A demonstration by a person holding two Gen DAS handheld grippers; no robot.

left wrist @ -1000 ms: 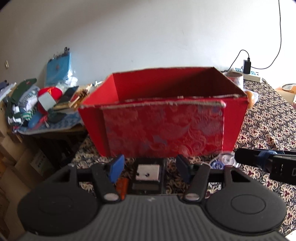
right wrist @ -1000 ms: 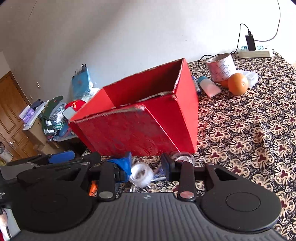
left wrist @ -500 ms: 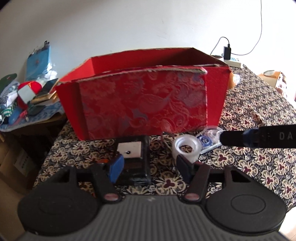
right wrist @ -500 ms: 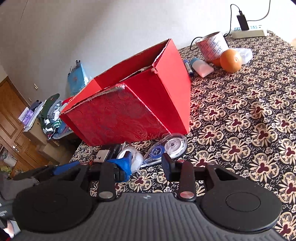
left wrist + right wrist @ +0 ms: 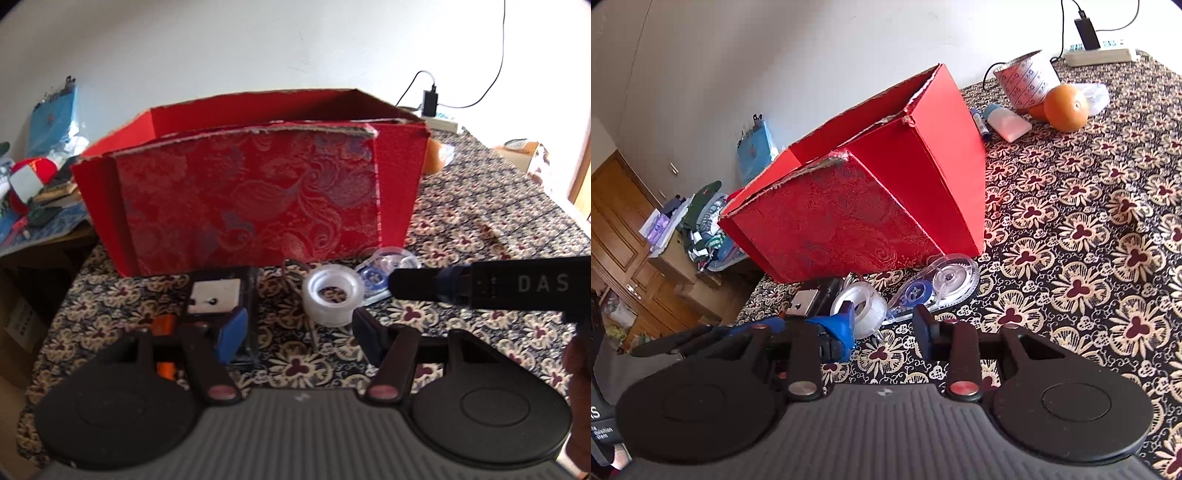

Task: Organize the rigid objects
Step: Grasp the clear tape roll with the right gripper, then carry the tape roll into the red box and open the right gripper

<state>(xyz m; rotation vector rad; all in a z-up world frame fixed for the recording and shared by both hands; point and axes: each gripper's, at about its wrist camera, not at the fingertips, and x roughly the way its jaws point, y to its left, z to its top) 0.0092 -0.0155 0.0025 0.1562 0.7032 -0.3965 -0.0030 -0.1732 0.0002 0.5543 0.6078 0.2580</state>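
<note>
A red open box (image 5: 251,192) stands on the patterned tablecloth; it also shows in the right wrist view (image 5: 871,206). In front of it lie a black case with a white square top (image 5: 216,295), a clear tape roll (image 5: 332,295), a clear correction-tape dispenser (image 5: 388,264) and a small orange item (image 5: 164,325). My left gripper (image 5: 299,334) is open and empty, low over the case and roll. My right gripper (image 5: 886,326) is open and empty, just short of the tape roll (image 5: 862,304) and the dispenser (image 5: 938,286); its finger reaches in from the right in the left wrist view.
An orange (image 5: 1065,107), a patterned cup (image 5: 1027,79), a white bottle (image 5: 1006,122) and a pen (image 5: 980,123) lie behind the box. A power strip (image 5: 1100,55) sits by the wall. A cluttered side table (image 5: 33,192) stands left, past the table edge.
Both grippers have pulled back and up from the box front. The tape roll and dispenser now show fully ahead of them. Both stayed open and empty.
</note>
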